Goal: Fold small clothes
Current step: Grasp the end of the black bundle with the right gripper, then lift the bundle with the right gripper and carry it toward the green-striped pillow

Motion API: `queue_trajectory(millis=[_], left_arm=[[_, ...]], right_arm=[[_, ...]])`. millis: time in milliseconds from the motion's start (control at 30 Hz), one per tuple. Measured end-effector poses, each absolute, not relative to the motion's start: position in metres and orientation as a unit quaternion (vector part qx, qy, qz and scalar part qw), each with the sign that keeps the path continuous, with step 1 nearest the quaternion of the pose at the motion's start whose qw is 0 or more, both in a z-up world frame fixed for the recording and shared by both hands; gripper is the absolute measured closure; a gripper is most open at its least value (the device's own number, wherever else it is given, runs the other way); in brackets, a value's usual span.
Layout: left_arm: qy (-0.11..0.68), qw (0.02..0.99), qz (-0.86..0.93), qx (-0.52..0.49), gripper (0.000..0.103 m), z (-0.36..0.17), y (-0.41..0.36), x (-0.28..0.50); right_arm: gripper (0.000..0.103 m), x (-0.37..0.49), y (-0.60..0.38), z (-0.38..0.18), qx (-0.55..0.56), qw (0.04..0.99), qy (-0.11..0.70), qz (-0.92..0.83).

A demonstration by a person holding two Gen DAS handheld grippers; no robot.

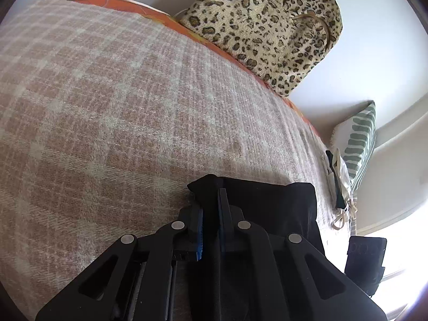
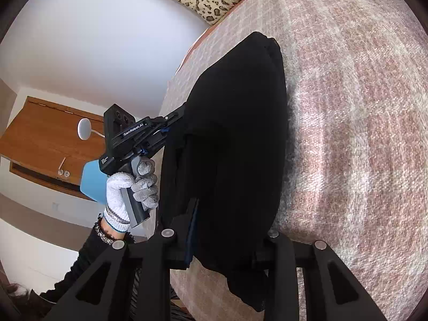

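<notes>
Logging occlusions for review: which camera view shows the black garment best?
The right wrist view: the black garment spans the frame, hanging between both grippers over the plaid blanket. The left wrist view shows only a bunched end clamped in the left gripper.

Two close wrist views, shared black garment point(image 1: 267, 203)

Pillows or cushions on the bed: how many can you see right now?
2. A leopard-print cushion sits against the wall at the far edge of the plaid blanket; a green-striped pillow lies farther right along that edge. Others may be out of view.
</notes>
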State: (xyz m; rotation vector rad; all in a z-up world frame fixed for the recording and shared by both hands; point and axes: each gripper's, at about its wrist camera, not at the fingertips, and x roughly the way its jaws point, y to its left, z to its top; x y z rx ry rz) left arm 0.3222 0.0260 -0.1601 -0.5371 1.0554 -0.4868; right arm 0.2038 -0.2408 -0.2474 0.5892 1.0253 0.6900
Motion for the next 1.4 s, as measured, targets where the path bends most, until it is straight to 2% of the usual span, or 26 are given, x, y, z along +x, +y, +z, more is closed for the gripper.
queue_trajectory(millis=[33, 100, 300, 400, 867, 1400], left_arm=[[0.488, 0.808, -0.224, -0.241, 0.097, -0.158, 0.024, 0.32], [0.479, 0.819, -0.216, -0.229, 0.097, -0.153, 0.021, 0.317], [0.446, 0.85, -0.206, -0.189, 0.098, -0.131, 0.012, 0.305], [0.431, 0.86, -0.213, -0.174, 0.098, -0.119, 0.006, 0.299], [0.389, 0.87, -0.244, -0.178, 0.099, -0.08, -0.015, 0.283], [0.354, 0.87, -0.311, -0.149, 0.099, -0.014, -0.121, 0.285]], right_arm=[[0.087, 0.203, -0.239, -0.247, 0.266, 0.779, 0.476, 0.31], [0.092, 0.201, -0.232, -0.244, 0.255, 0.788, 0.477, 0.295], [0.098, 0.193, -0.204, -0.223, 0.17, 0.829, 0.468, 0.255], [0.098, 0.189, -0.187, -0.21, 0.124, 0.849, 0.455, 0.239], [0.099, 0.17, -0.19, -0.174, 0.064, 0.881, 0.414, 0.218], [0.099, 0.137, -0.293, -0.145, 0.006, 0.912, 0.375, 0.168]])
